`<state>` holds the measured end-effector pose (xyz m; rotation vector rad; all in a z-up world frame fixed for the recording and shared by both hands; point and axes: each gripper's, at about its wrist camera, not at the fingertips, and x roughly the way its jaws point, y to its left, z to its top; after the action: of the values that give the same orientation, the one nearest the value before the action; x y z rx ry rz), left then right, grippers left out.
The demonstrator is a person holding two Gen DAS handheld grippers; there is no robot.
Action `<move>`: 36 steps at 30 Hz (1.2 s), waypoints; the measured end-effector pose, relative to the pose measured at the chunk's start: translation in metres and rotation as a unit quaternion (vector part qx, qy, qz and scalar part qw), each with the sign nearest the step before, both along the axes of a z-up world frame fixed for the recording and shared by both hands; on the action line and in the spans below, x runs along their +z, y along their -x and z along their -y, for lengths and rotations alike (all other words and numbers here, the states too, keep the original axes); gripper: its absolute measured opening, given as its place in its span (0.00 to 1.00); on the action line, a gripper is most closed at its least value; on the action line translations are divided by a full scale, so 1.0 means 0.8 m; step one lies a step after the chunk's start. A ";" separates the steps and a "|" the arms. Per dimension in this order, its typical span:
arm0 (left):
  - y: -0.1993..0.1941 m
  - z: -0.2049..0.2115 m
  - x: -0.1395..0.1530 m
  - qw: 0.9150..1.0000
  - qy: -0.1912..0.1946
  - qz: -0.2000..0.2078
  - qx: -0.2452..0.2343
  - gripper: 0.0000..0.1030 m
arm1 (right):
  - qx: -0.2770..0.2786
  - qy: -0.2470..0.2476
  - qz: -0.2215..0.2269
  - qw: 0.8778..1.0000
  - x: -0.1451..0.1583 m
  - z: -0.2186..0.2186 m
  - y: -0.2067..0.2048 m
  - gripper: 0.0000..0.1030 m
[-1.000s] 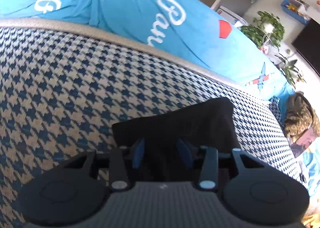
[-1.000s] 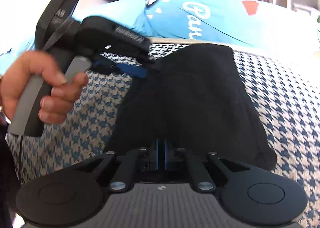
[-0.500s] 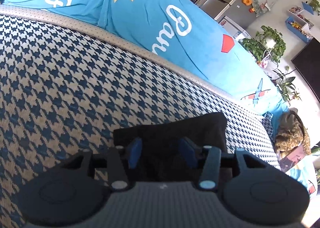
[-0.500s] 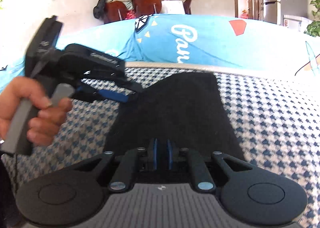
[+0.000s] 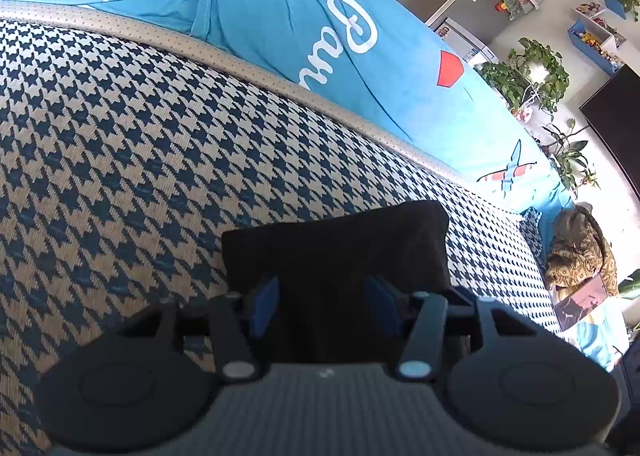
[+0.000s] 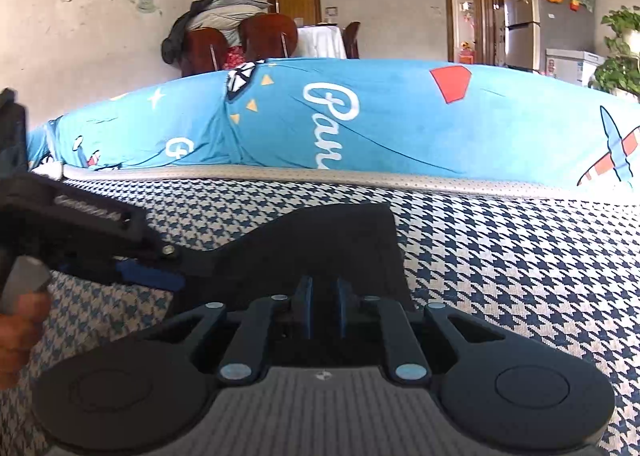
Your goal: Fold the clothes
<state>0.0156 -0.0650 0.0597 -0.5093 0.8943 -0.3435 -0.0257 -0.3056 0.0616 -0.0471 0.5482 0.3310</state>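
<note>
Folded black garment (image 5: pixel 336 248), lower centre of both views, lying on the houndstooth cover (image 5: pixel 120 144). Left gripper (image 5: pixel 326 302): jaws opening, blue pads clear of the cloth lying between them. Right gripper (image 6: pixel 322 308): jaws a narrow gap apart, at the garment's near edge; contact cannot be told. Blue printed sheet (image 6: pixel 380 120) spans the upper frame.

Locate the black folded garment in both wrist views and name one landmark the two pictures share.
Left wrist view: the black folded garment lies low in the centre on the houndstooth cover, running in under the tool fingers.
Right wrist view: it sits centre-left, a dark flat shape just beyond the tool fingers.
Shared landmark: the red pentagon patch on the bright blue printed sheet behind.
</note>
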 end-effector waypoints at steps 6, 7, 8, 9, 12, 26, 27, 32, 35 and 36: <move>-0.002 -0.003 -0.007 1.000 -0.013 -0.011 0.008 0.49 | -0.034 -0.026 -0.043 0.998 -0.024 0.020 -0.026 0.13; -0.003 -0.004 -0.009 1.000 -0.016 -0.014 0.009 0.49 | -0.036 -0.033 -0.050 0.998 -0.028 0.023 -0.029 0.13; -0.004 -0.005 -0.011 1.000 -0.017 -0.017 0.010 0.49 | -0.037 -0.034 -0.052 0.997 -0.030 0.024 -0.030 0.13; -0.005 -0.005 -0.013 1.000 -0.017 -0.020 0.010 0.49 | -0.038 -0.033 -0.052 0.997 -0.031 0.025 -0.029 0.13; -0.008 -0.005 -0.017 0.999 -0.025 -0.020 0.014 0.49 | -0.044 -0.043 -0.058 0.996 -0.032 0.028 -0.031 0.14; -0.012 0.000 -0.003 0.989 -0.135 0.028 0.044 0.48 | -0.006 0.006 -0.009 1.000 -0.002 0.005 0.008 0.17; -0.011 0.003 -0.001 0.988 -0.147 0.034 0.039 0.48 | 0.015 0.009 -0.007 1.000 -0.001 -0.001 0.013 0.17; -0.010 0.011 -0.001 0.984 -0.170 0.035 0.027 0.49 | 0.111 0.019 -0.006 0.994 -0.002 -0.034 0.036 0.17; -0.012 0.009 -0.006 0.981 -0.188 0.031 0.033 0.50 | 0.151 0.027 -0.002 0.988 -0.007 -0.053 0.045 0.17; -0.013 0.008 -0.008 0.981 -0.190 0.029 0.032 0.50 | 0.160 0.028 -0.005 0.987 -0.009 -0.058 0.046 0.17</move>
<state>0.0259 -0.0718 0.0531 -0.1730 0.8591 -0.1214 -0.0626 -0.2593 0.0543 -0.1901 0.5592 0.6297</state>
